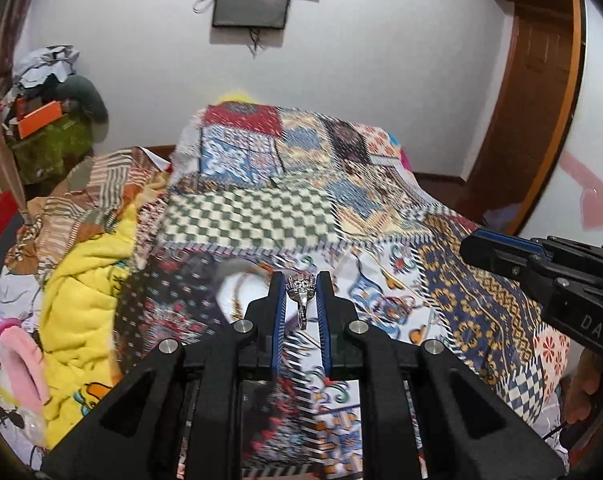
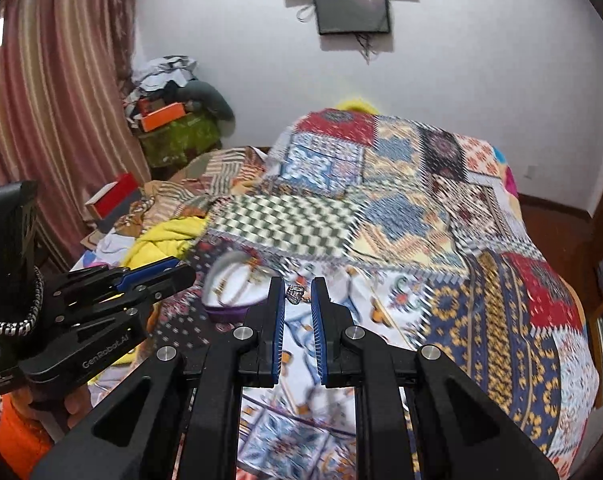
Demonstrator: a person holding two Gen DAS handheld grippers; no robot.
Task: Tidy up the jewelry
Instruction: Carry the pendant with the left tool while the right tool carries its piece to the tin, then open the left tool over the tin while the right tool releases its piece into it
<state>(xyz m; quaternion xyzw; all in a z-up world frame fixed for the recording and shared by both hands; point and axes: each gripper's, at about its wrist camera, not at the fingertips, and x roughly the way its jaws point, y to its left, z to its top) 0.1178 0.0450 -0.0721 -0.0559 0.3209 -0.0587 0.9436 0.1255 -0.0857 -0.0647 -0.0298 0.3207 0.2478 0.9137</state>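
Note:
My left gripper is shut on a silver stone-set ring, held upright between the blue pads above the patchwork bedspread. Behind it lies a jewelry box with a white lining, blurred, holding gold pieces. In the right wrist view my right gripper stands a little apart, and a second silver ring shows between its tips; whether it is gripped or lies on the bedspread I cannot tell. The jewelry box with its purple rim sits left of it. The left gripper is at the left.
A yellow blanket and crumpled clothes lie at the left of the bed. A red box lies by the striped curtain. A cluttered green stand is in the corner. A wooden door frame stands at the right.

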